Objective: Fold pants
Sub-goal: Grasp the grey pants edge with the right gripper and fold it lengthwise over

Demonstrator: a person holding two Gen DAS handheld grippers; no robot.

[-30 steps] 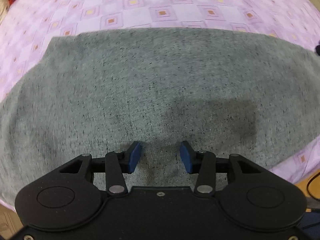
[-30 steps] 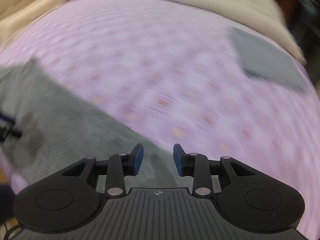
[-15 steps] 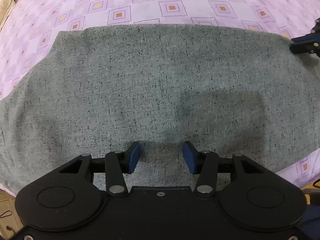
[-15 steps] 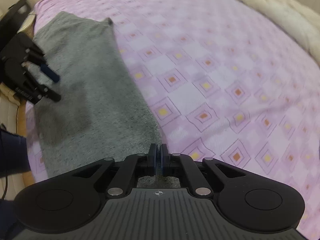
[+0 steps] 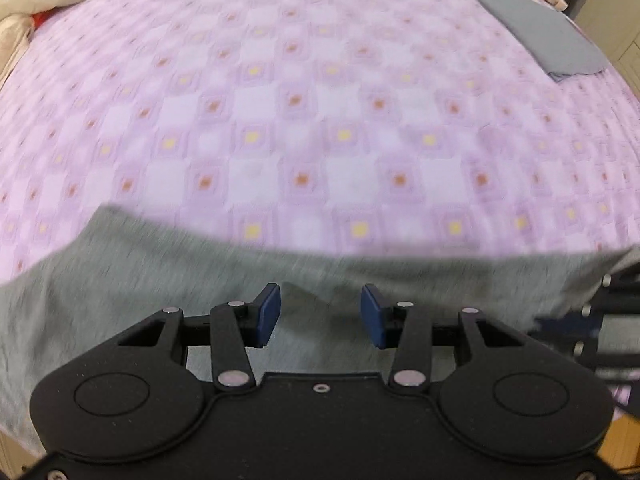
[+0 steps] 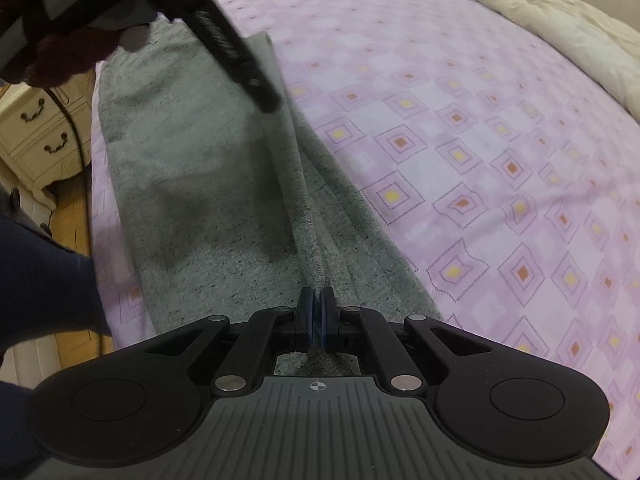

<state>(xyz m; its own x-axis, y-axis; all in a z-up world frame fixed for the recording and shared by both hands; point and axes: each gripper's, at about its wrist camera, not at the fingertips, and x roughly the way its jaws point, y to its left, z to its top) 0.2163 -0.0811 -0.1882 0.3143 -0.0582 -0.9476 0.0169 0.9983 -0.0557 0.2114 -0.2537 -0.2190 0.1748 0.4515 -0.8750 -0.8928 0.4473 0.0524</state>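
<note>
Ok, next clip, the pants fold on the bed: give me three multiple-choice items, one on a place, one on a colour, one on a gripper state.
1. Where is the folded grey cloth in the left wrist view?
A. far right of the bed
B. on the pants
C. on the floor

2. What colour are the pants?
A. blue
B. speckled grey
C. beige

3. What is the right gripper doing?
A. open above the sheet
B. shut on nothing
C. shut on a pants edge

Key: 1 A, it lies near the bed's far right corner; 2 B, grey knit with dark flecks; 3 C, fabric sits between the closed pads.
</note>
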